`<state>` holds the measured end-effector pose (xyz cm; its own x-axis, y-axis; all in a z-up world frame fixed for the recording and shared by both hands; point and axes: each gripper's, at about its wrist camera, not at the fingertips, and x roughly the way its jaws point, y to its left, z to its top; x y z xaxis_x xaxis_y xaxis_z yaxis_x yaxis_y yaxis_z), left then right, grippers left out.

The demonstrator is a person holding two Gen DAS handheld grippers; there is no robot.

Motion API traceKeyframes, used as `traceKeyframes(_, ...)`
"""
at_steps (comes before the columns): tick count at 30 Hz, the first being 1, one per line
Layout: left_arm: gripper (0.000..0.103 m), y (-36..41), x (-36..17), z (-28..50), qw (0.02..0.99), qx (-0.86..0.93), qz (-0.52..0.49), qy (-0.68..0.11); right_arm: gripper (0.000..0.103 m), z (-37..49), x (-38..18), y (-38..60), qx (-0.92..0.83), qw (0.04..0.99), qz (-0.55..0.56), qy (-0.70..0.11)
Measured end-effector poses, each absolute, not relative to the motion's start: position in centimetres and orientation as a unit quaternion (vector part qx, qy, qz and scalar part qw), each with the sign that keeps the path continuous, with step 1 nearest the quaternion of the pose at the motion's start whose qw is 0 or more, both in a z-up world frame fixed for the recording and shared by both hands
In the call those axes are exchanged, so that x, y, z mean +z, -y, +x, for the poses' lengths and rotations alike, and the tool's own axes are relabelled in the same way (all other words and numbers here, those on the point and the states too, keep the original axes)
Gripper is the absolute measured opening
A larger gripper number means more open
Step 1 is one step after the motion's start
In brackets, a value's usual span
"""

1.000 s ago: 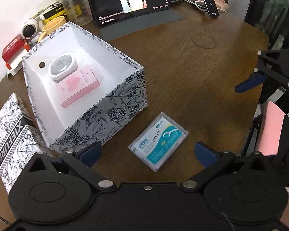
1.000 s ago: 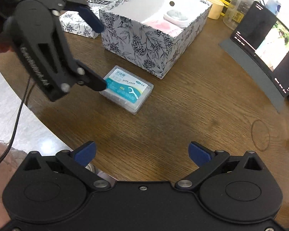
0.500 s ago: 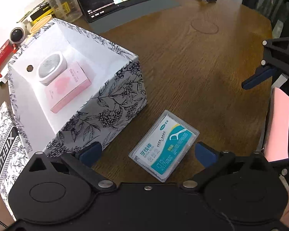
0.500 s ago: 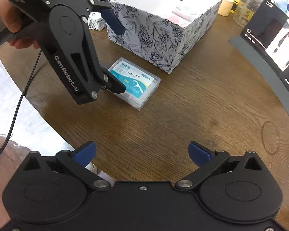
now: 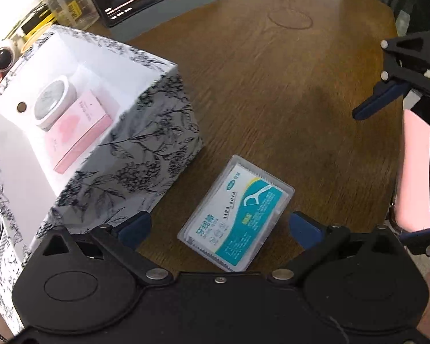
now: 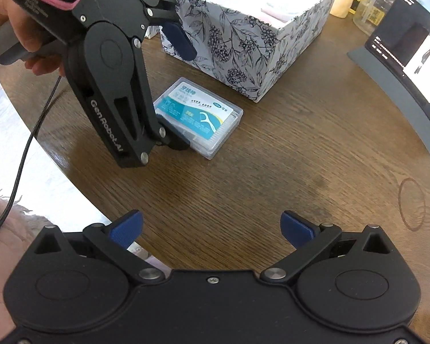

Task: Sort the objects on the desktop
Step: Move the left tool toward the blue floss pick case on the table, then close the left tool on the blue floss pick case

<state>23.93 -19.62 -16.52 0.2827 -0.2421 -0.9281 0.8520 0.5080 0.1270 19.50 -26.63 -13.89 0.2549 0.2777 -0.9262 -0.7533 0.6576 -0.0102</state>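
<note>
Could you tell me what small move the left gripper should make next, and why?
Probably close the left gripper on the floss box: its jaws stand open on either side of the box, which lies flat on the table, outside the patterned box.

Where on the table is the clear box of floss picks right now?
In the left wrist view the floss pick box lies flat on the wooden table, between the open left gripper's fingers, just right of the floral storage box.

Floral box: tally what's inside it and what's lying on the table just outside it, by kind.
Round white case: 1, in the floral box
Pink carton: 1, in the box
Dental floss pick case: 1, on the table, between the open left tongs
Total: 3
</note>
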Motion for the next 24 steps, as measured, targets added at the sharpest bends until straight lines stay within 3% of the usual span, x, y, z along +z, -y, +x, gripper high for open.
traceKeyframes(10, 0.1, 20.2, -17.7, 24.0, 0.724, -0.394, 0.329, -0.462, 0.103, 19.6, -14.1, 26.6, 0.338, 0.756, -0.23, -0.511)
traceKeyframes(13, 0.087, 20.3, -18.3, 24.4, 0.723, -0.391, 0.325, -0.468, 0.103, 19.6, -14.0, 26.5, 0.338, 0.756, -0.233, -0.51)
traceKeyframes(24, 0.063, 19.9, -18.0, 24.7, 0.712, -0.395, 0.3, -0.497, 0.103, 19.5, -14.0, 26.4, 0.335, 0.757, -0.235, -0.51)
